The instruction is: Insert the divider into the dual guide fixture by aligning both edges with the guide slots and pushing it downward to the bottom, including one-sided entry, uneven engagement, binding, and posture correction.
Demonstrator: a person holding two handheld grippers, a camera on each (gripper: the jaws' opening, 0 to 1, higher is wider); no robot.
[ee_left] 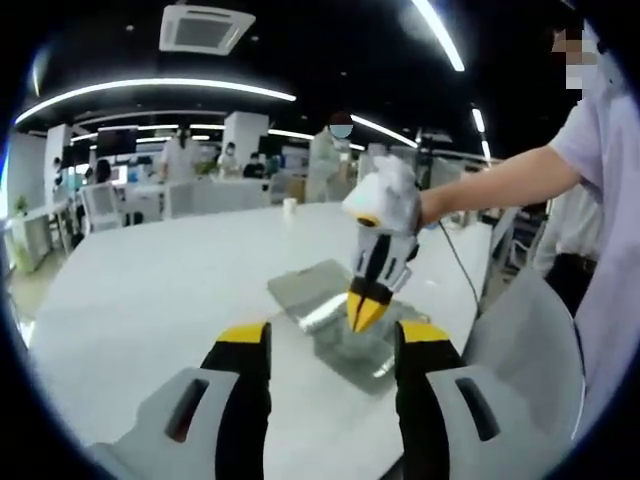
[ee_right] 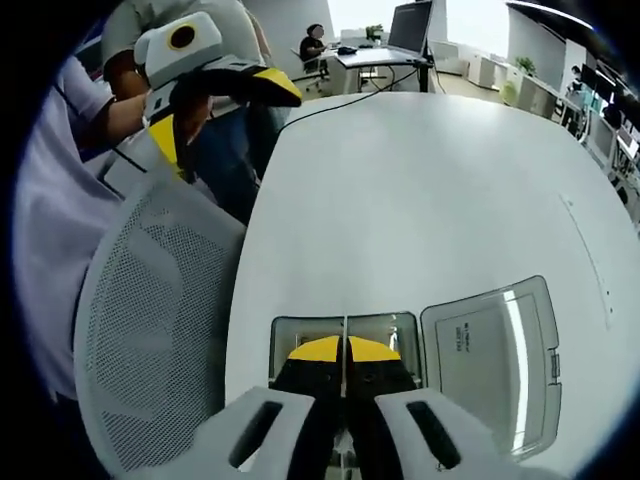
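While the right claw (ee_right: 343, 352) pinches the thin divider (ee_right: 344, 335) edge-on, its long axis runs up over the clear box (ee_right: 400, 330) on the table (ee_right: 430, 180). Left claw (ee_left: 333, 345) hovers wide apart, holding nothing, beside a chair (ee_right: 150, 330).

Bright, even office light falls from long ceiling strips (ee_left: 160, 90) that curve hard with the fisheye bend. The white table (ee_left: 150, 290) is lit flat, with only soft, faint shadows. A streak of glare runs across the clear lid (ee_right: 495, 365), and the fixture (ee_left: 350, 335) glints too. Windows at the far end of the right gripper view burn out to white. Detail is sharp at the centre; toward the edges things stretch and smear. The far desks and people look soft.
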